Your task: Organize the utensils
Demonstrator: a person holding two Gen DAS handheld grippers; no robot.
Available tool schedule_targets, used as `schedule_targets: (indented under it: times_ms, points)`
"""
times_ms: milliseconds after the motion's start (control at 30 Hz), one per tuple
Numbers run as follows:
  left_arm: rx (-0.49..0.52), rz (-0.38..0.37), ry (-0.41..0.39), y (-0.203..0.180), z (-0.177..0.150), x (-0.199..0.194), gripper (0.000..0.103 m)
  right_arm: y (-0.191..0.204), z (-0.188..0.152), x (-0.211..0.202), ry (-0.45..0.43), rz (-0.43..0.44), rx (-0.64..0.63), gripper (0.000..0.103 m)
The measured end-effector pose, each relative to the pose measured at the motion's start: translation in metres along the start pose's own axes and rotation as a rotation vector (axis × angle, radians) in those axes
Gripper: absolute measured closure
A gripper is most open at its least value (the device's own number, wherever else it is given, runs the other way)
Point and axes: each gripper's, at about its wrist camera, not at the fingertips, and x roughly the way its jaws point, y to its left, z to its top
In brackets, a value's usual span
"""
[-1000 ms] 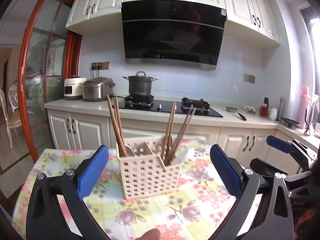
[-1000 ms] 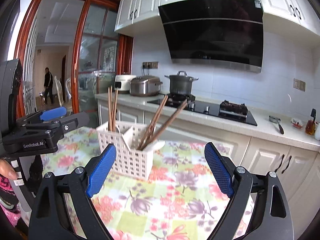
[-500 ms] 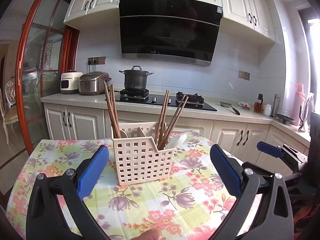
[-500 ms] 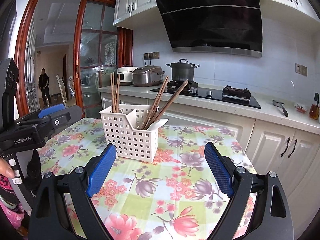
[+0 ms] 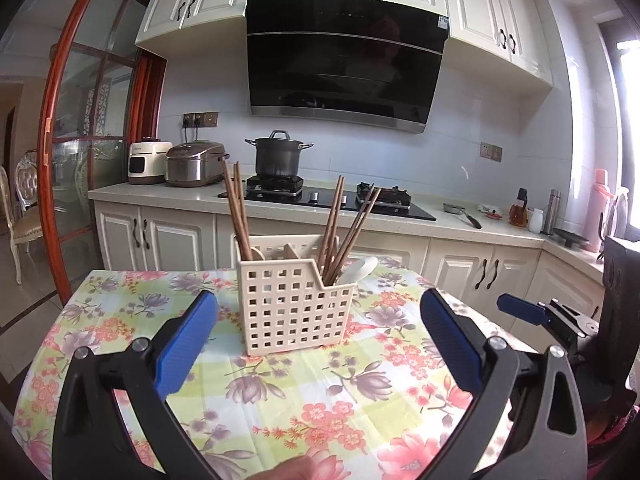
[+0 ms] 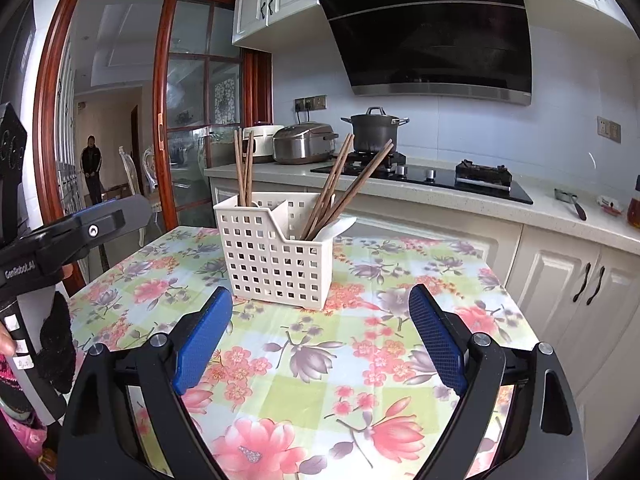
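A cream perforated utensil basket (image 5: 294, 308) (image 6: 276, 260) stands on the floral tablecloth (image 5: 304, 392) (image 6: 320, 360). Brown chopsticks lean in its left compartment (image 5: 236, 208) (image 6: 243, 168), and several more (image 5: 348, 228) (image 6: 344, 184) lean in the right one beside a white spoon (image 5: 360, 270) (image 6: 338, 226). My left gripper (image 5: 318, 312) hangs open in front of the basket, nothing between its blue pads. Further back, my right gripper (image 6: 320, 308) is open too and holds nothing. Each gripper shows at the edge of the other's view.
Behind the table runs a counter (image 5: 460, 226) with a hob, a dark pot (image 5: 278, 156), rice cookers (image 5: 192, 164) and bottles. White cabinets stand below. A wood-framed glass door (image 6: 192, 140) is at the left; a person (image 6: 91, 168) stands far off beyond it.
Both grippers have pulled back from the basket and tilted level; the basket now looks smaller and further off. Both stayed open throughout.
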Motion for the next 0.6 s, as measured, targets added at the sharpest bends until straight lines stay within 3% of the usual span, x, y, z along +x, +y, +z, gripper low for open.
schedule_targets:
  times_ms: [233, 600]
  points:
    - [0.057, 0.165, 0.016, 0.003, -0.013, -0.015, 0.005, 0.0, 0.003, -0.005, -0.023, -0.019, 0.053, 0.019]
    - [0.045, 0.304, 0.006, 0.007, -0.01, -0.03, 0.005, 0.009, 0.008, -0.009, -0.037, -0.054, 0.04, 0.019]
